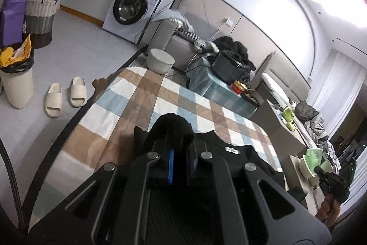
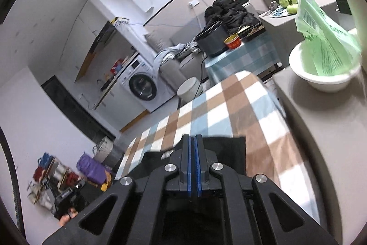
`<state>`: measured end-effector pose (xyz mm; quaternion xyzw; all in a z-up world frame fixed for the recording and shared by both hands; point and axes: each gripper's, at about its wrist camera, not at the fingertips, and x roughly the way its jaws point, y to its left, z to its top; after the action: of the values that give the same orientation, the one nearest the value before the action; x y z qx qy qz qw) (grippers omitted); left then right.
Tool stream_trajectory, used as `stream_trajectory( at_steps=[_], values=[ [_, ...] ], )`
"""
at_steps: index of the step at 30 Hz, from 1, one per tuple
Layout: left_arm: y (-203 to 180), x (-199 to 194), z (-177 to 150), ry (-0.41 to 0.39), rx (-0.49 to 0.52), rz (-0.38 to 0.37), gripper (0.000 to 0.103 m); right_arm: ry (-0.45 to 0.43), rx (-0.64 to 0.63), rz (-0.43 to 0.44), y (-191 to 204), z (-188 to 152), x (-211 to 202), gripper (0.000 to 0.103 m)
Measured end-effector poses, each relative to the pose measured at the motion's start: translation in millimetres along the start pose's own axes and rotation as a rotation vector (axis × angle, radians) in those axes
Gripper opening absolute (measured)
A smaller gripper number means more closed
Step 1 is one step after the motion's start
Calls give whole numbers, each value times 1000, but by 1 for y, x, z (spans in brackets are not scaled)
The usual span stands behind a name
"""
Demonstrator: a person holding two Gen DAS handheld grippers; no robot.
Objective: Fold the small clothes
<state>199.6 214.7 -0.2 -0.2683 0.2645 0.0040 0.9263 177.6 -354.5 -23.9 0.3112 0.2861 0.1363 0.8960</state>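
A small black garment lies on the checked tablecloth. My left gripper is shut on a bunched fold of the black garment, held just above the table. In the right wrist view my right gripper has its blue pads pressed together, with the black garment lying flat under and behind its tips. Whether cloth is pinched between its pads cannot be told. The right gripper also shows in the left wrist view at the far right.
A white bowl with a green bag stands on the grey counter to the right. A second checked table holds a black cooker and a red tin. A white stool, slippers, a bin and a washing machine stand on the floor.
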Motion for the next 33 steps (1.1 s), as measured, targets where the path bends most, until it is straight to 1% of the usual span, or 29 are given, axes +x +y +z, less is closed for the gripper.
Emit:
stream_trajectory(
  at_steps=[2, 3, 4, 6, 7, 8, 9, 10, 12, 15, 18, 20, 21, 24, 25, 26, 27, 30, 33],
  values=[
    [2, 16, -1, 23, -5, 17, 4, 1, -17, -37, -1, 9, 11, 5],
    [5, 23, -4, 39, -9, 24, 4, 26, -33, -65, -1, 9, 17, 5],
    [8, 29, -7, 51, -12, 30, 4, 56, -34, -78, -3, 8, 22, 5],
    [16, 36, -11, 67, -23, 46, 4, 137, -27, -88, -10, 1, 31, 15],
    [20, 38, -14, 71, -29, 48, 4, 192, -28, -125, -14, -7, 36, 17],
    [24, 38, -17, 74, -31, 50, 4, 227, -30, -150, -18, -13, 37, 18],
    [26, 39, -19, 75, -28, 54, 4, 254, -28, -155, -22, -19, 37, 19],
    [27, 39, -20, 77, -23, 57, 4, 281, -17, -150, -26, -26, 36, 21],
    [28, 37, -22, 75, -10, 60, 4, 329, 12, -134, -35, -38, 32, 32],
    [27, 32, -24, 70, -3, 56, 4, 347, 52, -84, -42, -51, 19, 38],
    [25, 26, -26, 66, 1, 54, 4, 348, 82, -12, -43, -57, 7, 45],
    [25, 25, -25, 66, 0, 53, 4, 368, 85, 14, -41, -62, 7, 50],
    [25, 24, -26, 66, -1, 52, 4, 385, 82, 15, -39, -64, 10, 50],
    [24, 25, -25, 65, 3, 53, 4, 412, 64, -18, -38, -72, 28, 48],
    [24, 24, -26, 63, 5, 51, 4, 415, 72, -23, -39, -73, 33, 43],
    [22, 21, -26, 62, 6, 50, 4, 413, 75, -11, -38, -75, 38, 23],
    [22, 20, -27, 59, 9, 50, 4, 410, 73, 1, -37, -75, 42, 12],
    [22, 17, -25, 53, 2, 49, 4, 346, 46, 15, -29, -68, 43, 9],
    [22, 11, -20, 37, -1, 47, 4, 271, 11, 19, -15, -49, 41, 9]
  ],
)
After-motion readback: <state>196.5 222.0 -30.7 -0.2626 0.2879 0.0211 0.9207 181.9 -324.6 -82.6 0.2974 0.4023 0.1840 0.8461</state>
